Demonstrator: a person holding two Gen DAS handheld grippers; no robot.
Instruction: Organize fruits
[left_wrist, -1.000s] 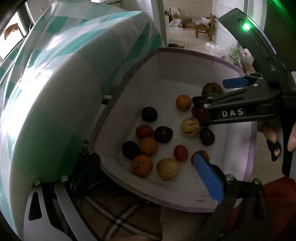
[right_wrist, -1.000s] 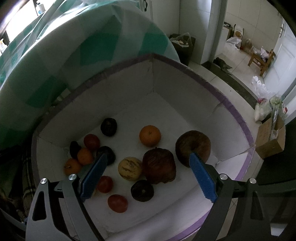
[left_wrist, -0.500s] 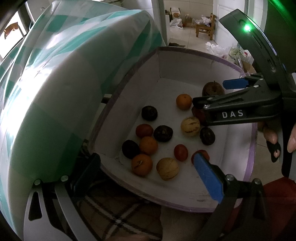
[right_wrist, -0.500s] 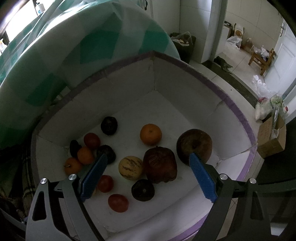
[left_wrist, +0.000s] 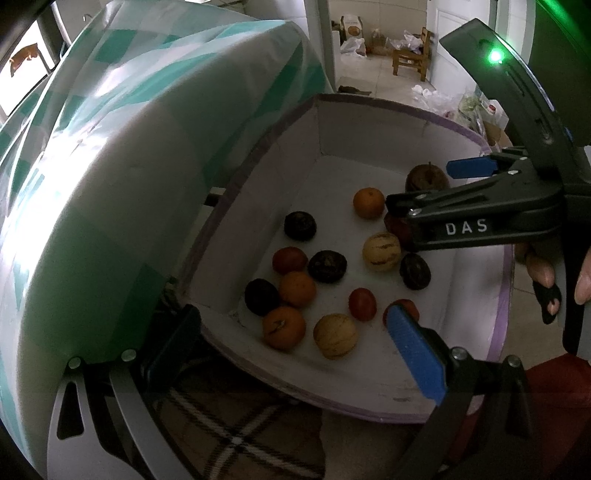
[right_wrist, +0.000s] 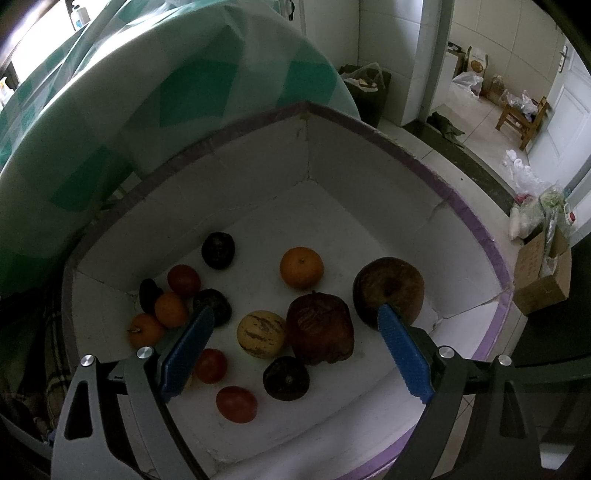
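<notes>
Both grippers poised over the box (right_wrist: 476, 225), nothing picked yet.
Your right gripper (right_wrist: 295, 349) gapes empty above the wrinkled dark-red fruit (right_wrist: 320, 328); left gripper (left_wrist: 288, 345) likewise wide — drop and close.

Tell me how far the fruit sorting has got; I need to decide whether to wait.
Nothing looks sorted yet: the fruits lie mixed on the floor of the white box. Nothing is in hand: the right gripper hangs open above the wrinkled dark red fruit, and the left gripper holds nothing. Every fruit, including the orange and the striped yellow fruit, is left.
</notes>
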